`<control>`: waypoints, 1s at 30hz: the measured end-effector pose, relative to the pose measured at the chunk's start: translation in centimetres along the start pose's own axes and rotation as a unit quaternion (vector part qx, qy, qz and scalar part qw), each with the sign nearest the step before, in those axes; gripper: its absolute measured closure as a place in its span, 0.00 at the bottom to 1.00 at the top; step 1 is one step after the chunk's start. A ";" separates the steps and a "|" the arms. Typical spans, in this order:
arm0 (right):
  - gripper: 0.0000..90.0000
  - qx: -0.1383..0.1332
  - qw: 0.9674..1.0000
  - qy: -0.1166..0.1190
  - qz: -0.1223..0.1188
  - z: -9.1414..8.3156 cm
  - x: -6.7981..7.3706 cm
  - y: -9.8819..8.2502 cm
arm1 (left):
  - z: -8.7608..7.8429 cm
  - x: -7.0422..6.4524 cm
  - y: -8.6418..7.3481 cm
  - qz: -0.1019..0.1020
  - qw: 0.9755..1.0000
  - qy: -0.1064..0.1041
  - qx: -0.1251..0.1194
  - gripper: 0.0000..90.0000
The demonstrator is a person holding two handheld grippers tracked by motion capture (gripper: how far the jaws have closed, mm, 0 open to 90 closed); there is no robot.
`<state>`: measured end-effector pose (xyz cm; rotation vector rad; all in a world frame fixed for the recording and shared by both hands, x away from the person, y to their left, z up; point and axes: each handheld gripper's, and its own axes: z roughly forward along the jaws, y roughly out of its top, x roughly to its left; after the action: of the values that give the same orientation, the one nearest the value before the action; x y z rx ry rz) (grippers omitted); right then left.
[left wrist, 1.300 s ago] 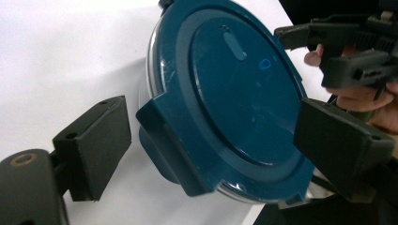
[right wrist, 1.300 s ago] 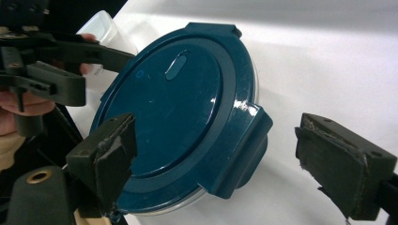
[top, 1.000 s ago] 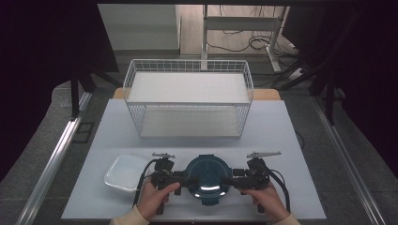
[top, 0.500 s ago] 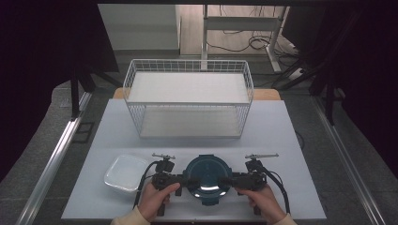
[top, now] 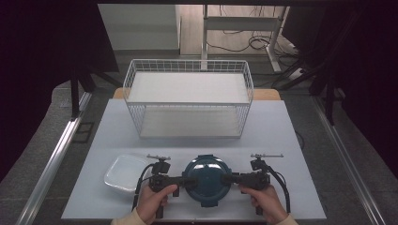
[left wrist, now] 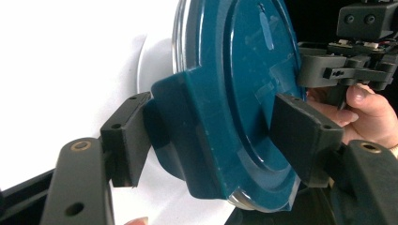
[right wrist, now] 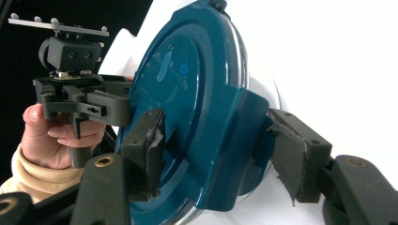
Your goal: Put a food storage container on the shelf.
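Right gripper [right wrist: 213,154] jaws straddling latch tab of teal lid [right wrist: 187,93], just been closing; pads near tab, contact unclear. Left gripper [right wrist: 112,110] at lid's far edge, hand [right wrist: 51,136] holding it.

1. The round lid [top: 206,180] is dark teal plastic, smooth and glossy, with faint scuffs across its top in the left gripper view.
2. A clear, shiny rim [left wrist: 244,202], glass or clear plastic, shows beneath the lid's edge.
3. The left gripper [left wrist: 216,140] has matt black plastic jaws.
4. The right gripper [right wrist: 220,150] has rubbery black pads [right wrist: 293,154], rough and frayed at the edges.
5. The wire basket [top: 187,101] is white-coated metal.
6. The container [top: 124,173] near the table's front left corner is translucent, glossy white plastic.
7. The table [top: 291,136] is matt white.
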<state>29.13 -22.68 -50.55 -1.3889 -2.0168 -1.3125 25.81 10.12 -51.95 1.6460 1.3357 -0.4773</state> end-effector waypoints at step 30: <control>0.53 -0.038 0.999 0.008 -0.014 -1.6 1.3 -0.3 | -1.5 -1.9 -0.1 0.029 0.999 0.010 -0.023 0.46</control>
<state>27.93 -23.31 -49.00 -1.3818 -2.0020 -1.4218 24.68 10.36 -49.80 1.6510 1.3008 -0.3951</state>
